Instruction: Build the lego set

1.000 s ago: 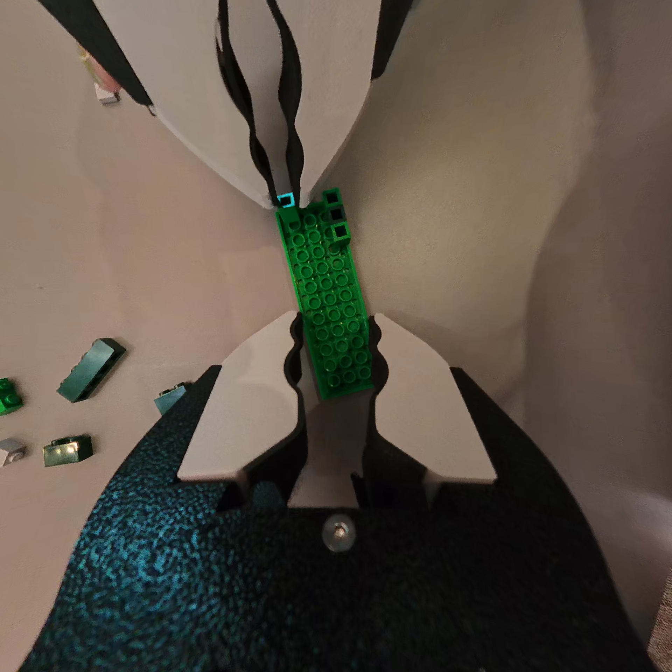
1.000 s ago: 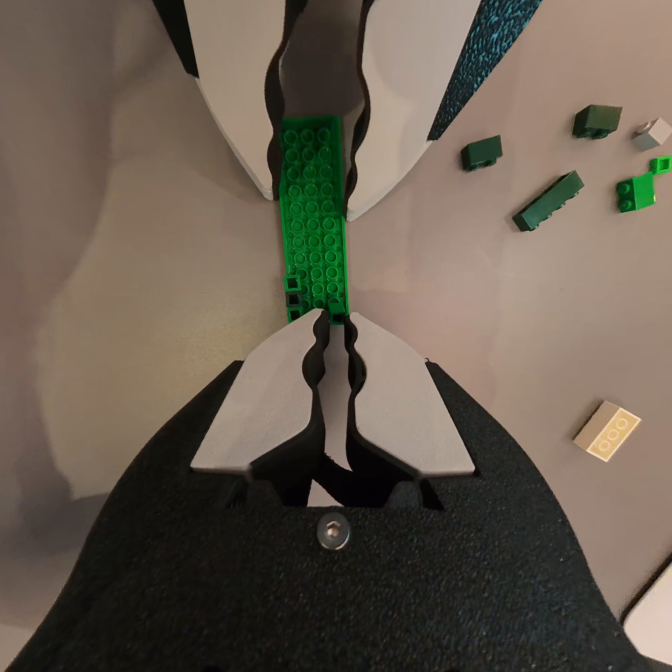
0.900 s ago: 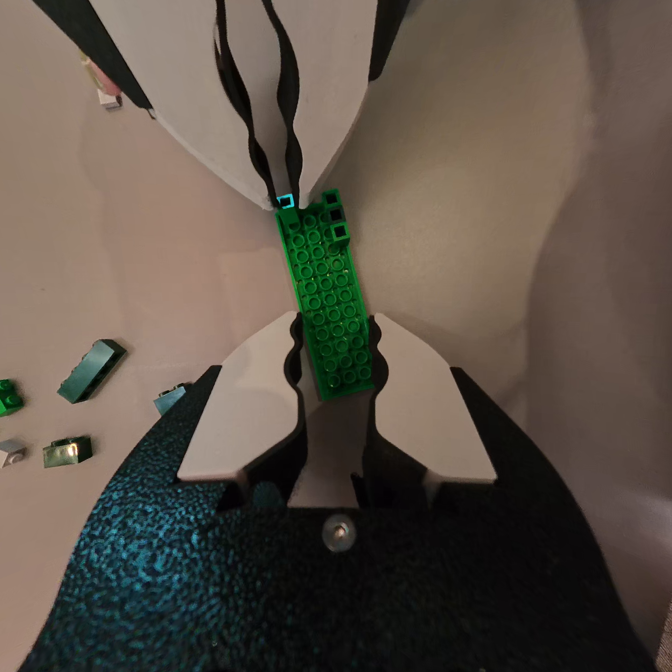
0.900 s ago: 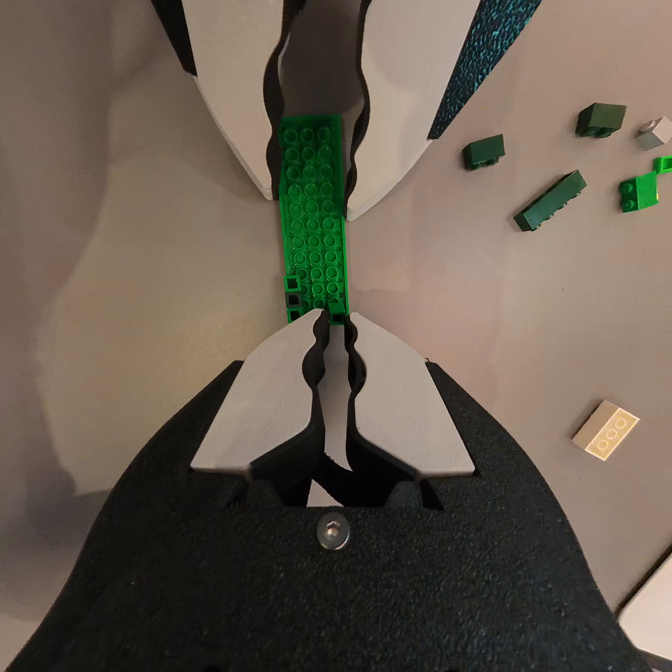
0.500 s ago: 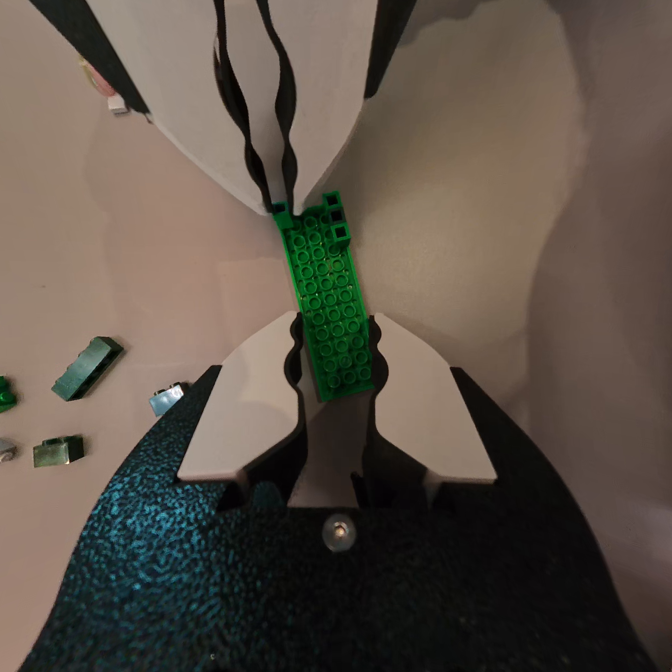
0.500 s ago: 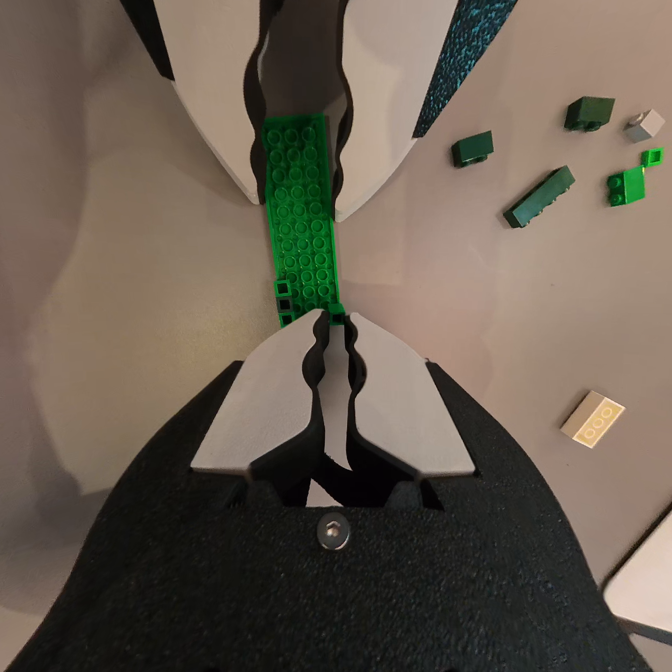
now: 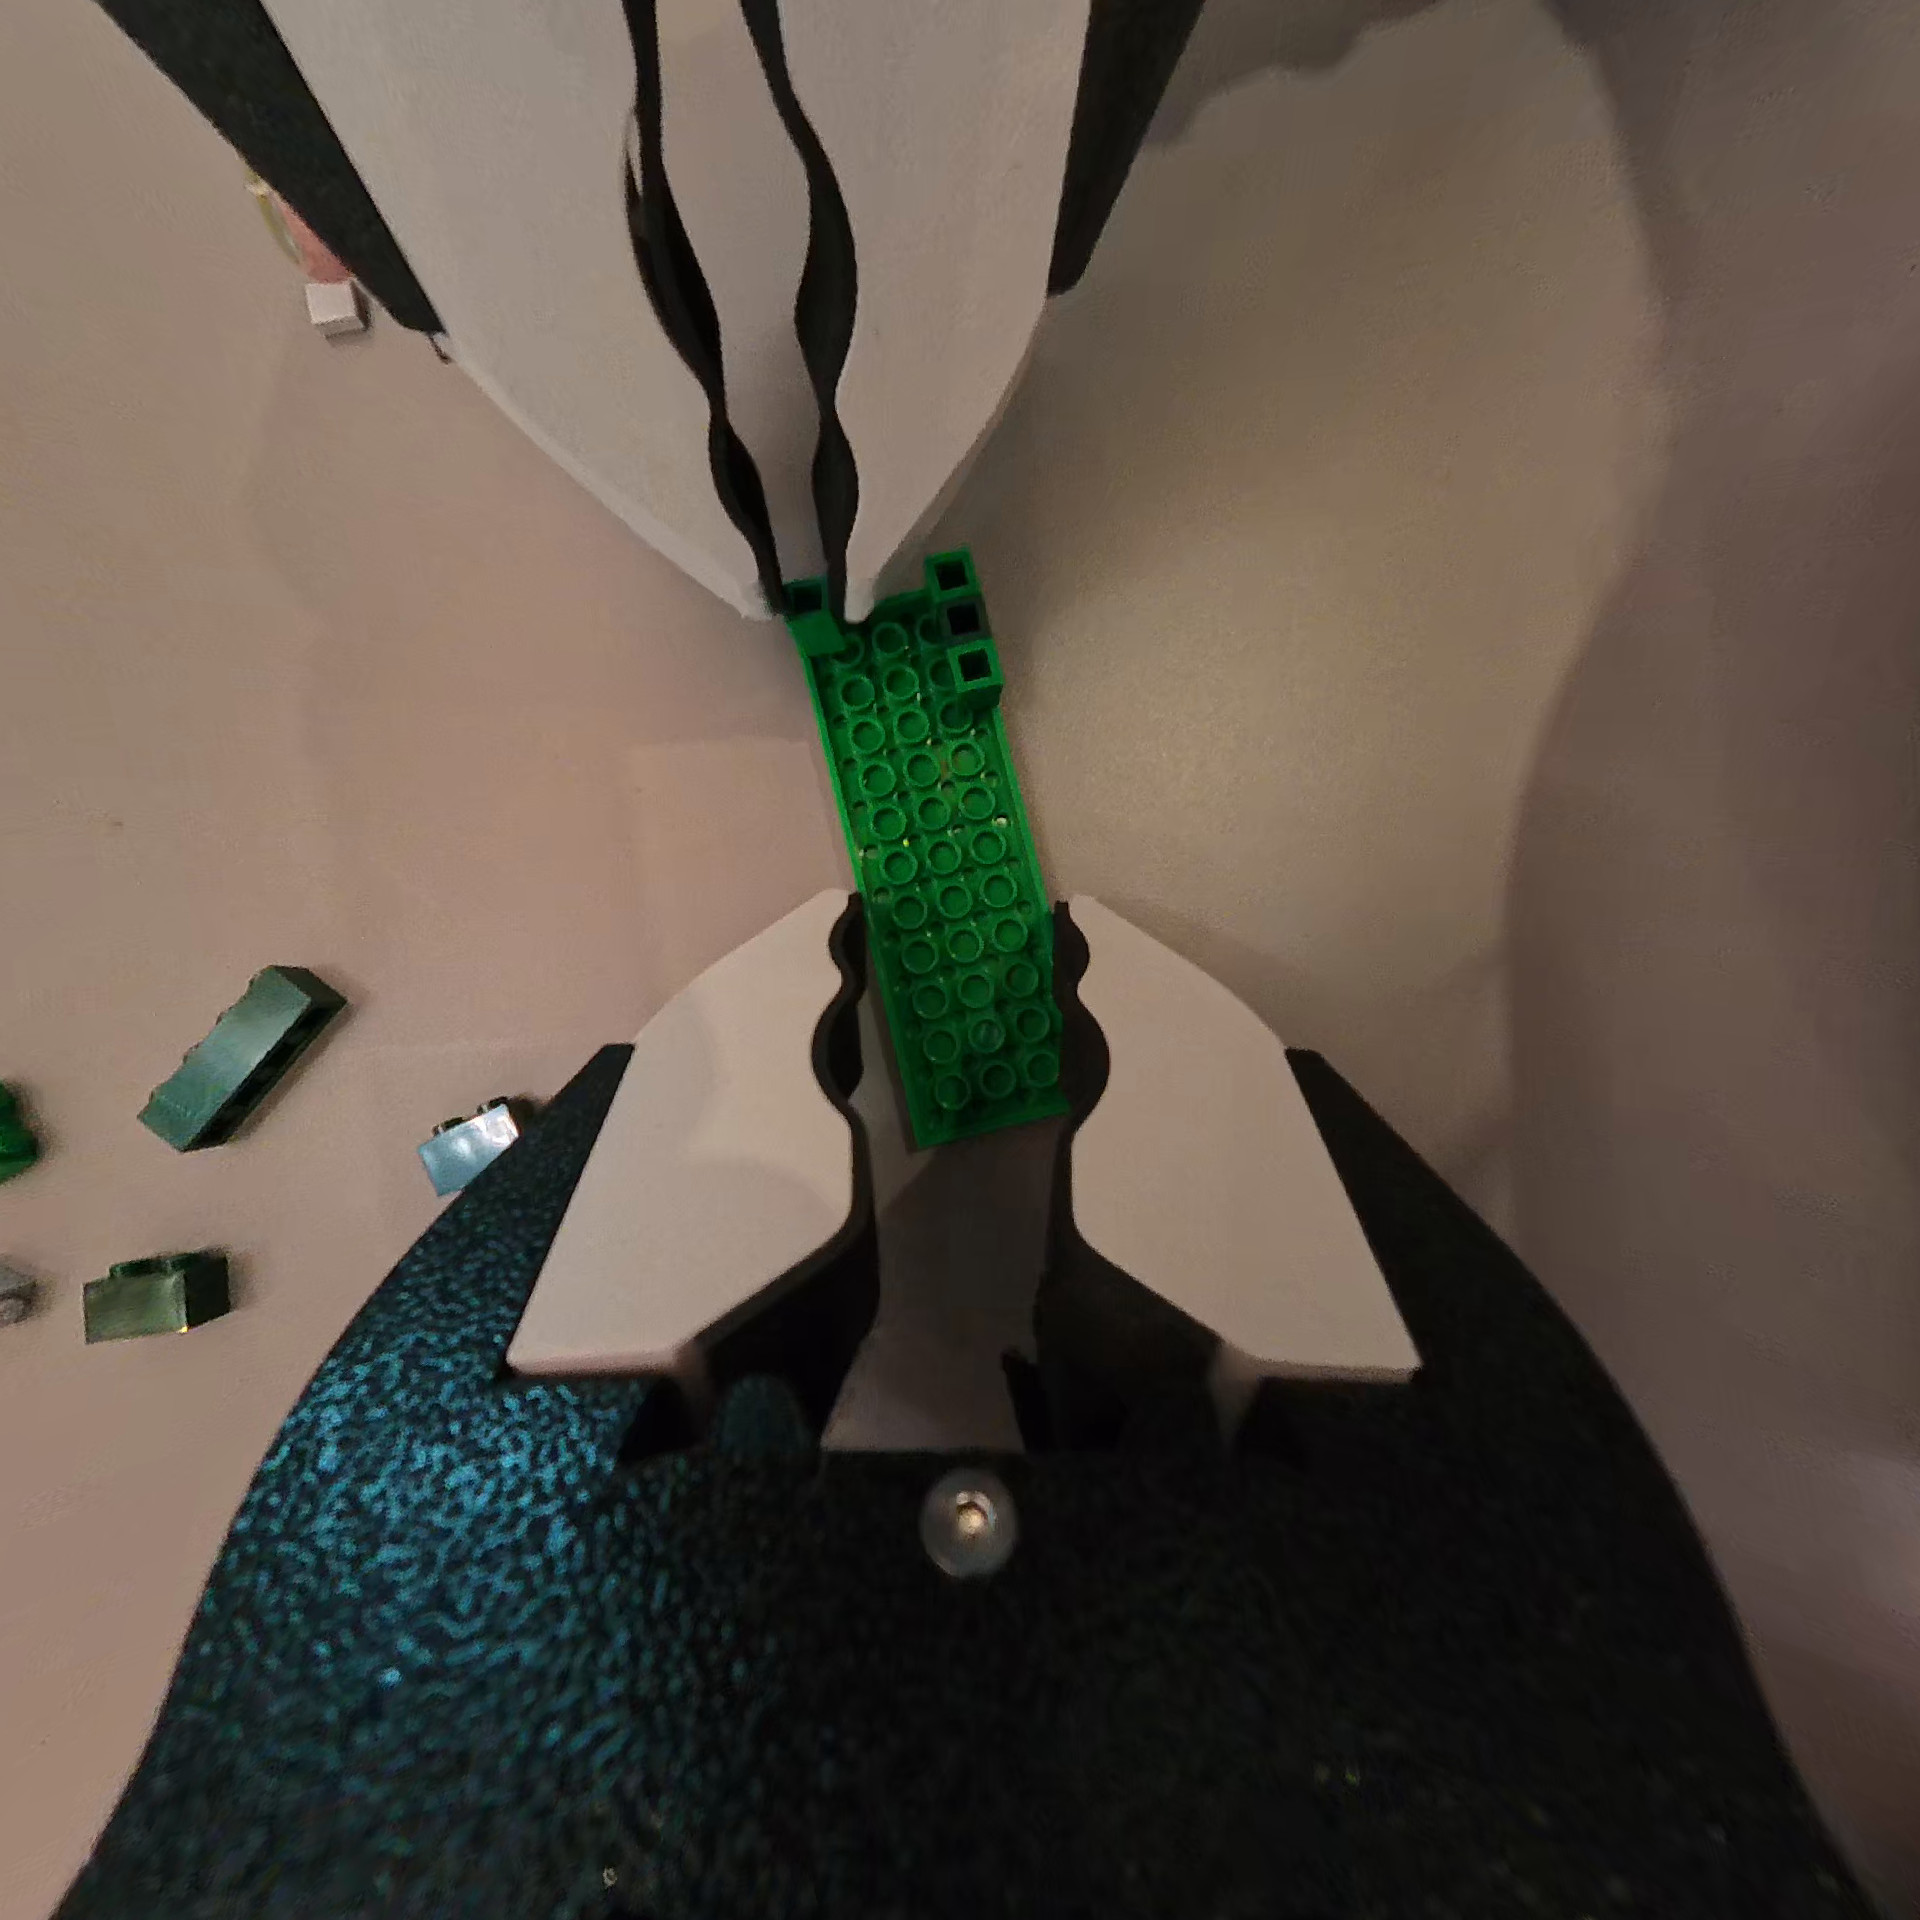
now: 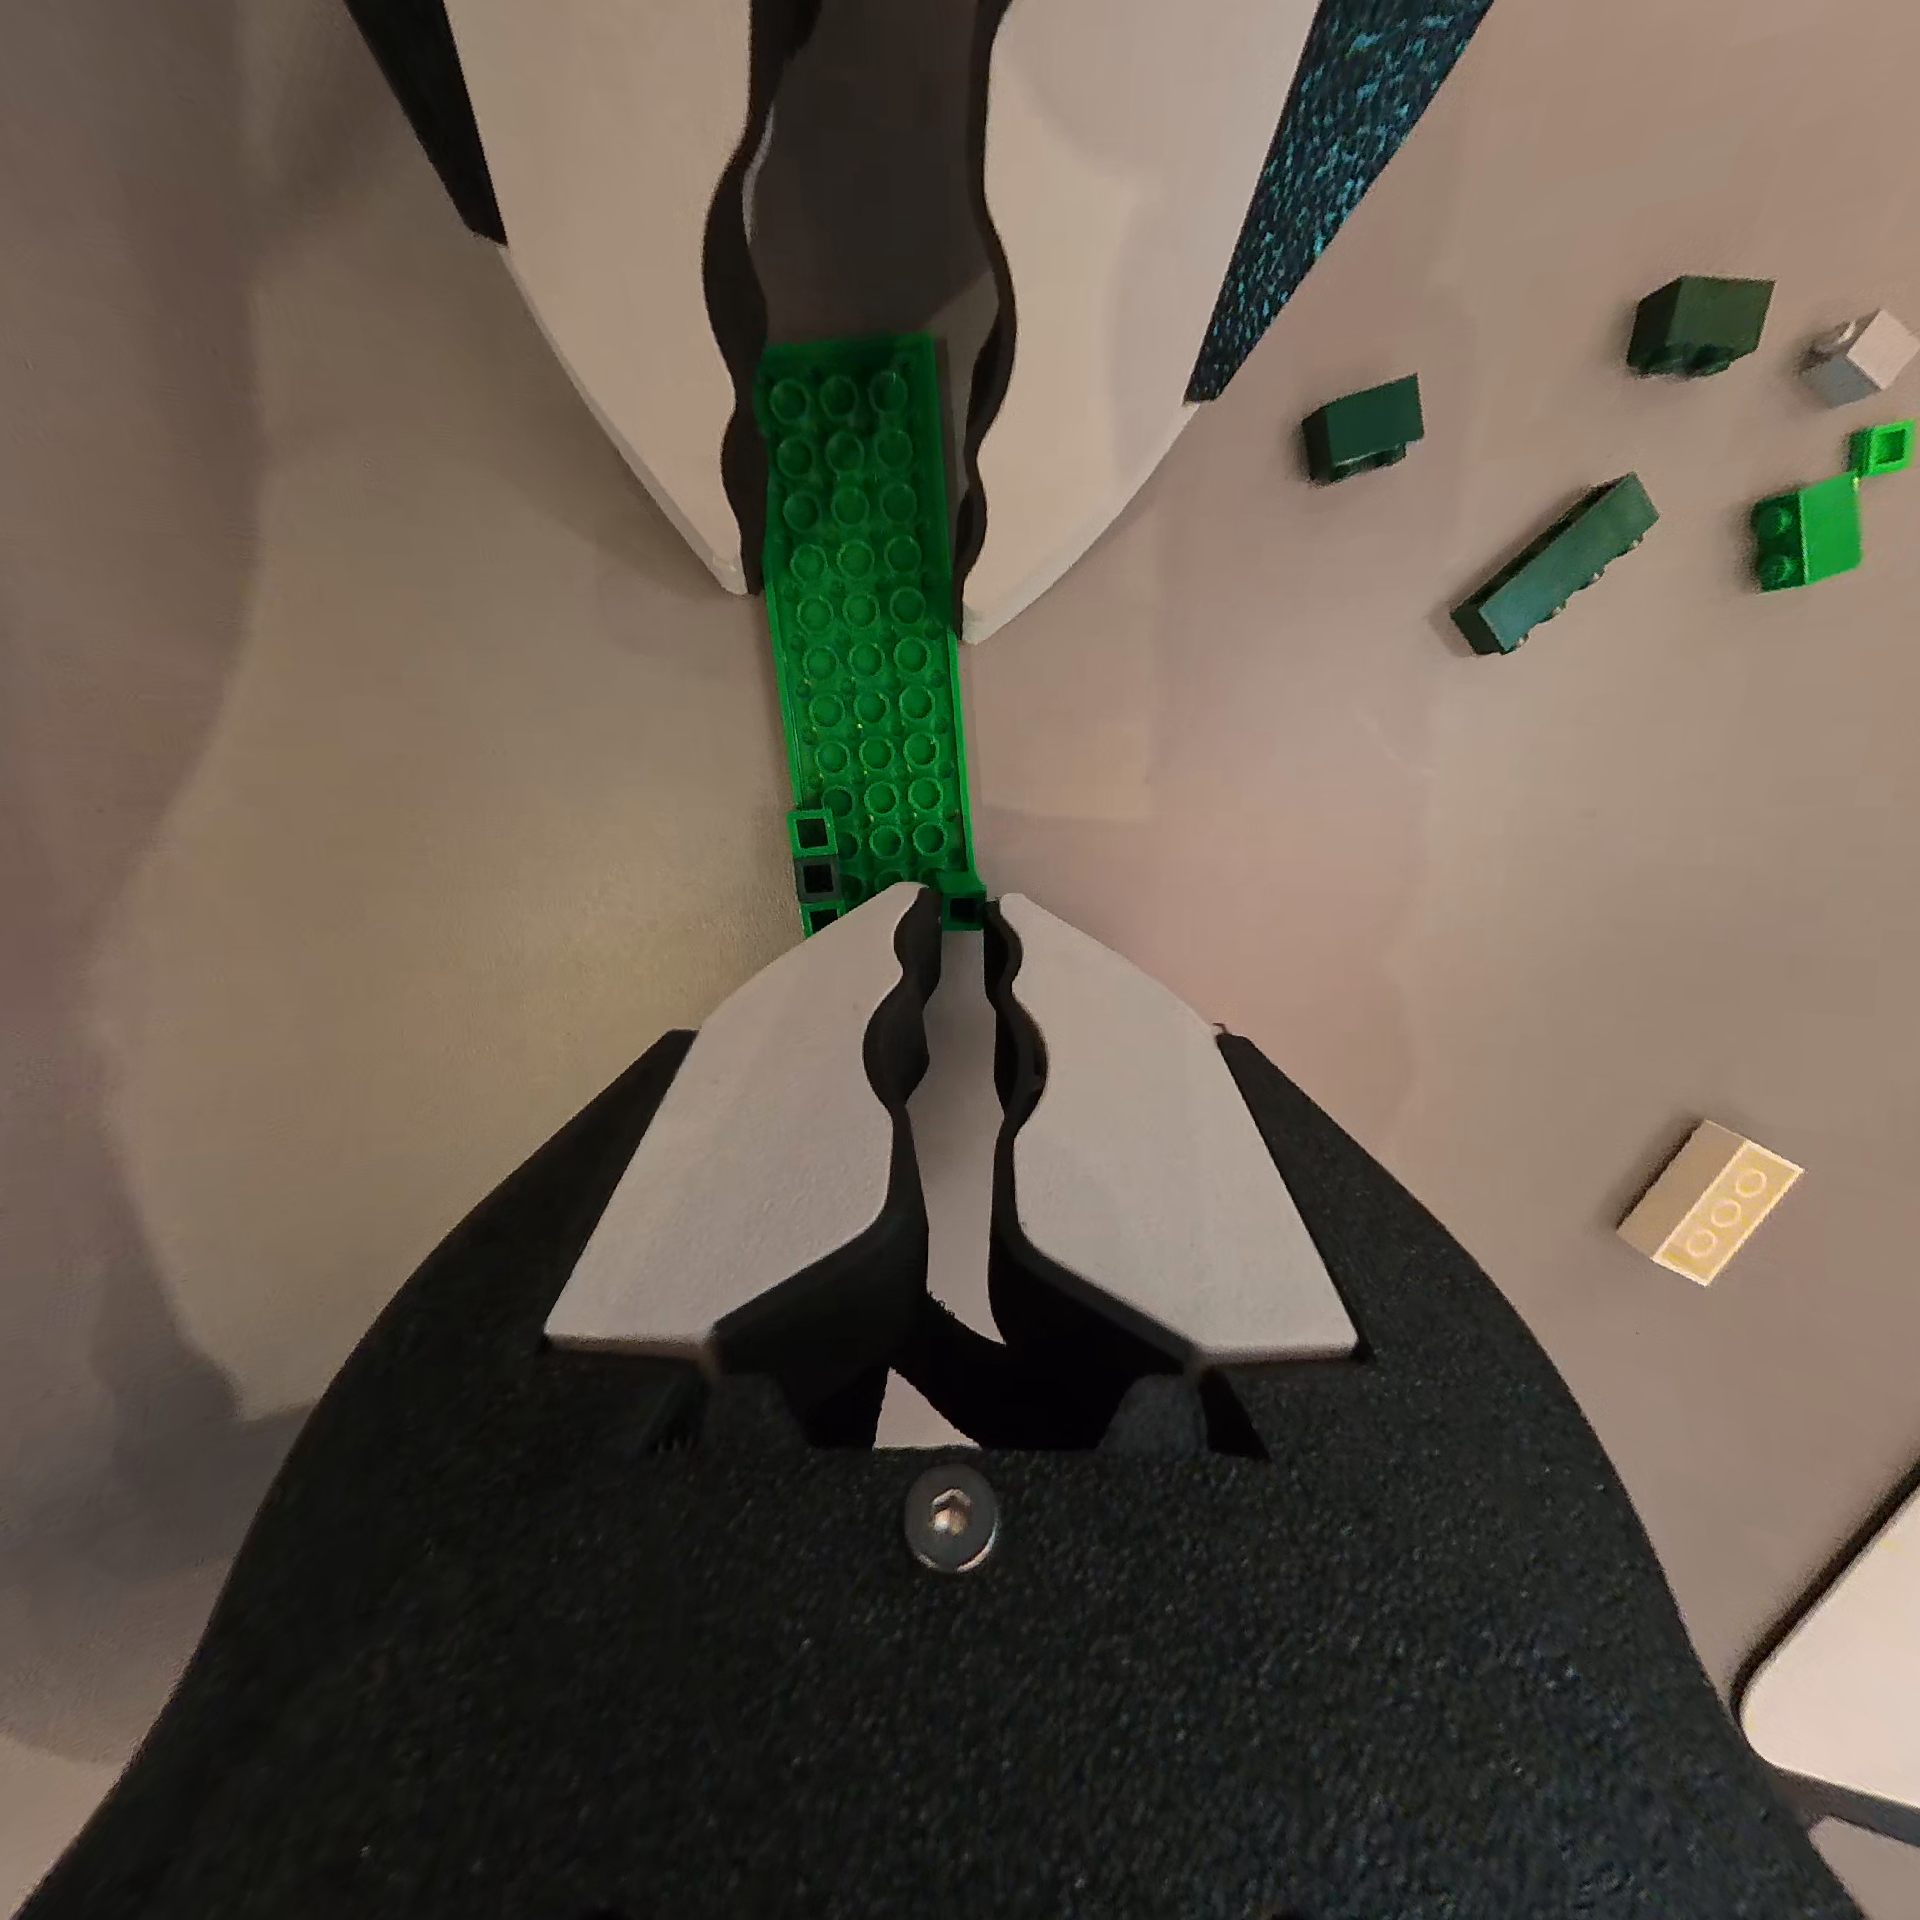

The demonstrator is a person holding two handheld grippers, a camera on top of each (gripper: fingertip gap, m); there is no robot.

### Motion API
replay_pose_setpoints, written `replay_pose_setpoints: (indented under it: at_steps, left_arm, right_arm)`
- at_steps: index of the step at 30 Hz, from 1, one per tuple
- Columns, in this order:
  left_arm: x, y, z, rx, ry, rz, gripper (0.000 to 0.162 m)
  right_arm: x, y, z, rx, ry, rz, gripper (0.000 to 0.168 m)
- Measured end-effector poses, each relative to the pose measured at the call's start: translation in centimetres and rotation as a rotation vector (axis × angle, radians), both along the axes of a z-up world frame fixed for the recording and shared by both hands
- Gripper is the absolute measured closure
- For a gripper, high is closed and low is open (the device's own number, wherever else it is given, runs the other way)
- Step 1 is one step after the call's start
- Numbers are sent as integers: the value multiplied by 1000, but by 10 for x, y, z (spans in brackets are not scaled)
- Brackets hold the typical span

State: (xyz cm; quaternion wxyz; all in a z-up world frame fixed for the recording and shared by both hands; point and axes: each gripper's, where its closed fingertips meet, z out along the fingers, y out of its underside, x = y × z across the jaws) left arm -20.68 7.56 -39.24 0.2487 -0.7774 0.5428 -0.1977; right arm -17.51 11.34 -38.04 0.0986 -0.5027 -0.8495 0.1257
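Observation:
A long bright green studded plate (image 7: 940,862) is held between both grippers above the table; it also shows in the right wrist view (image 8: 868,644). My left gripper (image 7: 956,997) is shut on the plate's near end, one finger on each long side. My right gripper (image 8: 961,909) is shut on a small green square piece (image 8: 963,912) at the corner of the plate's other end. In the left wrist view this piece (image 7: 805,601) sits between the right gripper's tips. Three small square green pieces (image 7: 966,623) stand along the opposite corner.
Loose bricks lie on the table to one side: a long dark green brick (image 8: 1553,561), two small dark green bricks (image 8: 1361,426), a grey one (image 8: 1865,358), a bright green one (image 8: 1808,540) and a tan brick (image 8: 1709,1210). A white object's corner (image 8: 1849,1662) shows at lower right. Tip to tip, the grippers are about 6 cm apart. Between my left fingertips and the long dark green brick (image 8: 1553,561) there is roughly 10 cm. It is also in sight in the left wrist view (image 7: 242,1058).
The small green piece in the right gripper has come down against the plate's corner. Both grippers and the plate have shifted slightly over the table; both stay shut.

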Motion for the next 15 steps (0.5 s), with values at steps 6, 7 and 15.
replay_pose_setpoints:
  at_steps: [6,7,15]
  left_arm:
    - [0,0,0,0,0,-1,128]
    - [1,-1,0,-1,-3,-2,128]
    - [1,-1,0,-1,-4,-3,128]
  right_arm:
    - [-2,-2,0,-6,32,-7,161]
    - [-3,-2,0,-8,39,-4,161]
    - [1,-5,1,5,52,16,161]
